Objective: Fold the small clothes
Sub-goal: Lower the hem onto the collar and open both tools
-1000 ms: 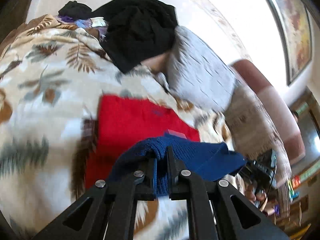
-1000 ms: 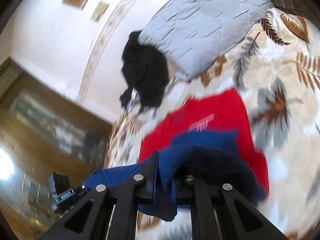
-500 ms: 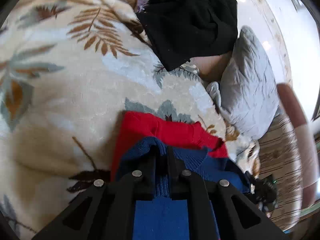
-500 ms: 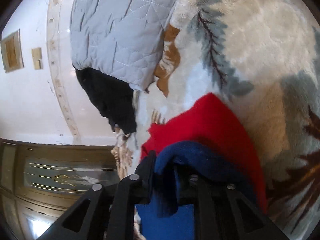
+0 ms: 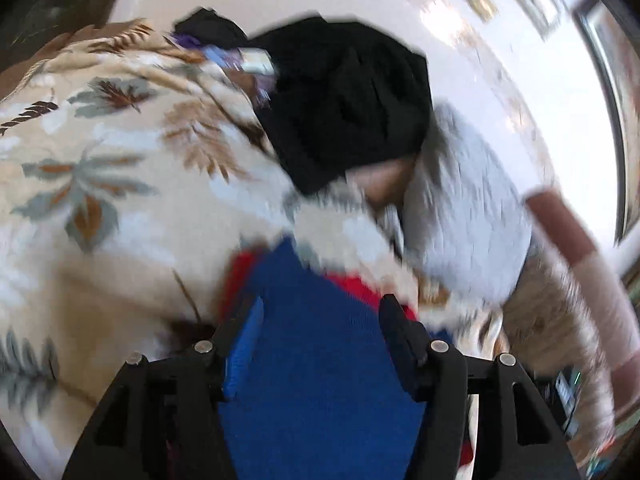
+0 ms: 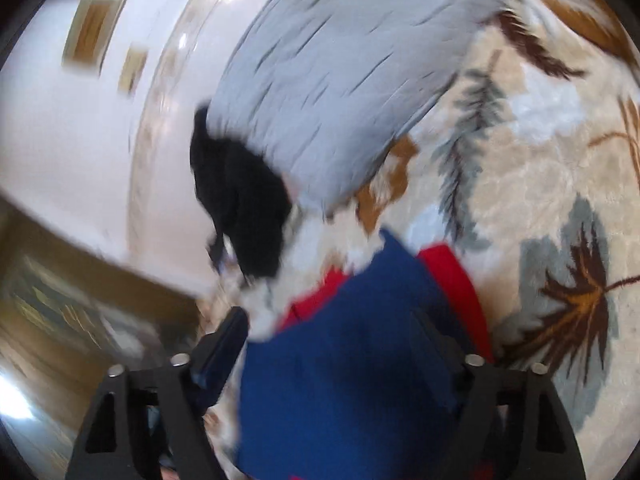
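Observation:
A blue knit garment [image 5: 320, 360] lies folded on top of a red garment [image 5: 360, 288], both on a leaf-patterned blanket [image 5: 120, 200]. My left gripper [image 5: 320, 312] is open just above the blue garment, with a finger on each side and nothing held. In the right wrist view the blue garment [image 6: 352, 360] covers most of the red one [image 6: 452, 276]. My right gripper [image 6: 328, 328] is also open over it and holds nothing. Both views are blurred by motion.
A heap of black clothes [image 5: 348, 100] lies at the far side of the blanket, also seen in the right wrist view [image 6: 240, 200]. A grey quilted pillow [image 5: 468, 208] [image 6: 340, 80] lies beside it. White wall behind.
Both grippers were shut on the blue garment and lowered it onto the red one. Now both have opened and let it go, and it lies flat.

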`<state>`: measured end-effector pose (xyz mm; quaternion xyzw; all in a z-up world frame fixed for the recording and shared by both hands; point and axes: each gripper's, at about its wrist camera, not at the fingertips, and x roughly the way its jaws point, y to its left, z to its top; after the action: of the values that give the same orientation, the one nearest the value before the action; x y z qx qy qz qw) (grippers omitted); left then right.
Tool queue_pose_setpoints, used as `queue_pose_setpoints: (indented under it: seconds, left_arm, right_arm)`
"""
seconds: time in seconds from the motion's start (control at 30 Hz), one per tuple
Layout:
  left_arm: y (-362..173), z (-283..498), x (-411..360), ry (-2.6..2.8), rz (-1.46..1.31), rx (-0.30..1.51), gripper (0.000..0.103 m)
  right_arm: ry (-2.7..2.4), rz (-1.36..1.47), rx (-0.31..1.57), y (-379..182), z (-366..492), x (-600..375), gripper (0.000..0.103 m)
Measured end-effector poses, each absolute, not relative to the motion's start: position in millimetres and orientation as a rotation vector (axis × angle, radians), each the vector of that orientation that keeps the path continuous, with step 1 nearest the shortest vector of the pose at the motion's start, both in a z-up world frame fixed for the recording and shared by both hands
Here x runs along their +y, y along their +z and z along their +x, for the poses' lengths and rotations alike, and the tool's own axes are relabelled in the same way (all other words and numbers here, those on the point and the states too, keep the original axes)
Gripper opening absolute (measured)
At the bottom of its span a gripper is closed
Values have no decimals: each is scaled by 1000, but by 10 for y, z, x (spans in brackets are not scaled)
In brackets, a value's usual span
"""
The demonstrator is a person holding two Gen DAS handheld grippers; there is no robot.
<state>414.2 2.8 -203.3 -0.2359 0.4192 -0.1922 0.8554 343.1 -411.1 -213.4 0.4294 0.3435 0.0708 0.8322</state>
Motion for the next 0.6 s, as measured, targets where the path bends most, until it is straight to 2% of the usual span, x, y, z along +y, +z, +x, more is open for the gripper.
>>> queue_pose_setpoints:
  seconds: [0.07,0.13,0.27,0.37,0.43,0.6]
  left_arm:
    - [-2056,3990,-154,-394,-400,927,61]
    - [-2109,3831,-336,-385,-302,947,62]
    - [-2304,3635,-500,-293,-123,973,79]
    - [-2614,3659,-567,-255,-12,1070,80]
    - [-2611,3608,-626,-252,53,1030,80]
    - [-2566,3519,-572,-244,45,1038,80]
  right_arm:
    - [138,838,789,-2161,3445,-3937,66]
    - [110,764,834,-2202,3432,-3801,63]
    - [36,673,931,-2375,3367,-3687,62]
    - [-7,669,1043,-2634,3326,-3740,59]
    - [3,649,1028,-2620,3242,-3773,55]
    - [23,673,1056,-2691,3028,-3826,55]
